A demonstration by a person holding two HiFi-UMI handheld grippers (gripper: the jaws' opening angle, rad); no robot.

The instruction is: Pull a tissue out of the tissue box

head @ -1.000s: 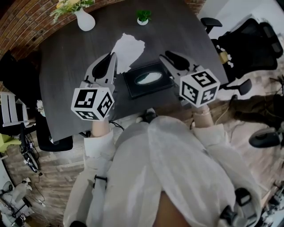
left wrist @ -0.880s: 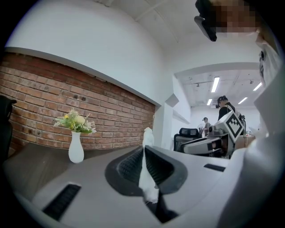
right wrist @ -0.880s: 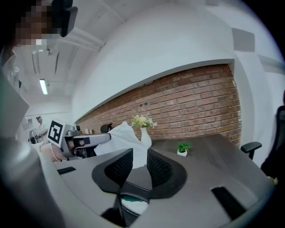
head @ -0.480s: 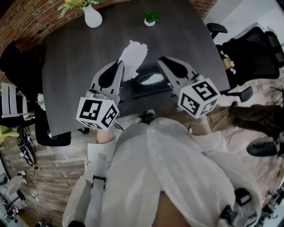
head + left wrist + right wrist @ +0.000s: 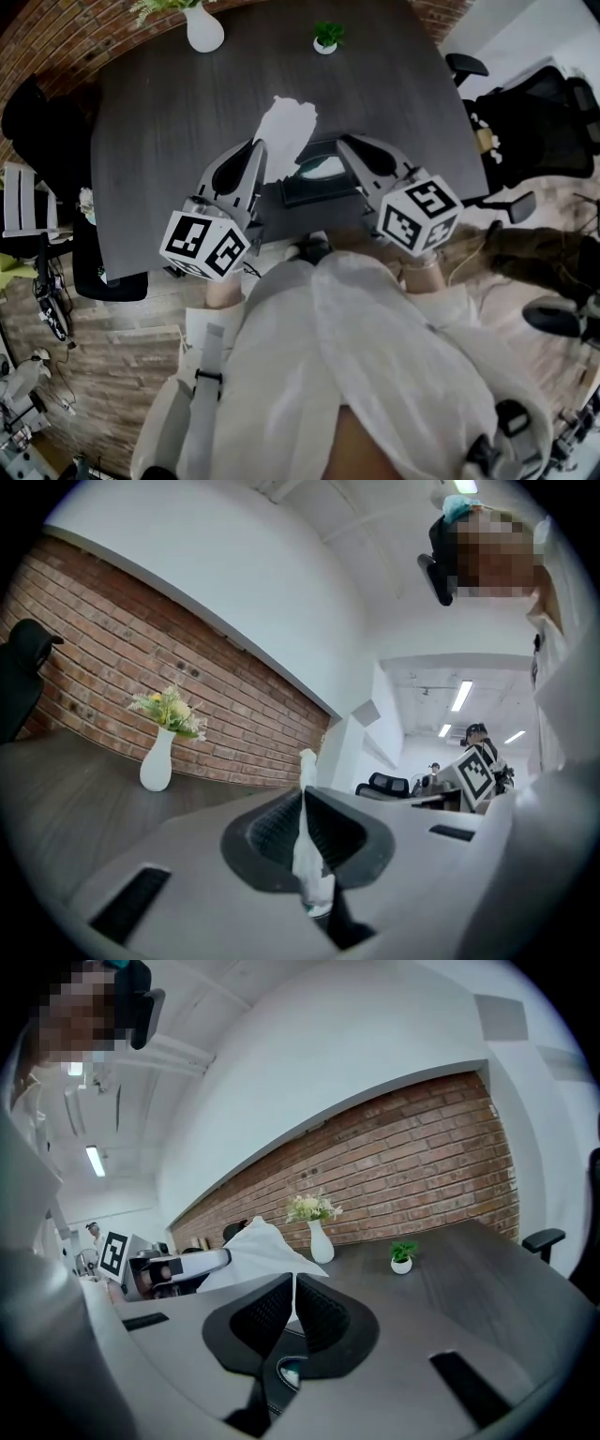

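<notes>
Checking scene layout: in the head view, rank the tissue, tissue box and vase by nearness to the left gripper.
1. tissue, pinched in the left gripper.
2. tissue box, just to its right.
3. vase, at the table's far edge.

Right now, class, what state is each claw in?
Left claw: closed on the tissue.
Right claw: closed, nothing between; its jaws have just been closing.

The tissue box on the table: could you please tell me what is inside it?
Through the oval opening in the top of the tissue box, some white tissue shows. The dark top covers everything else inside, so how many tissues it holds cannot be seen.
</notes>
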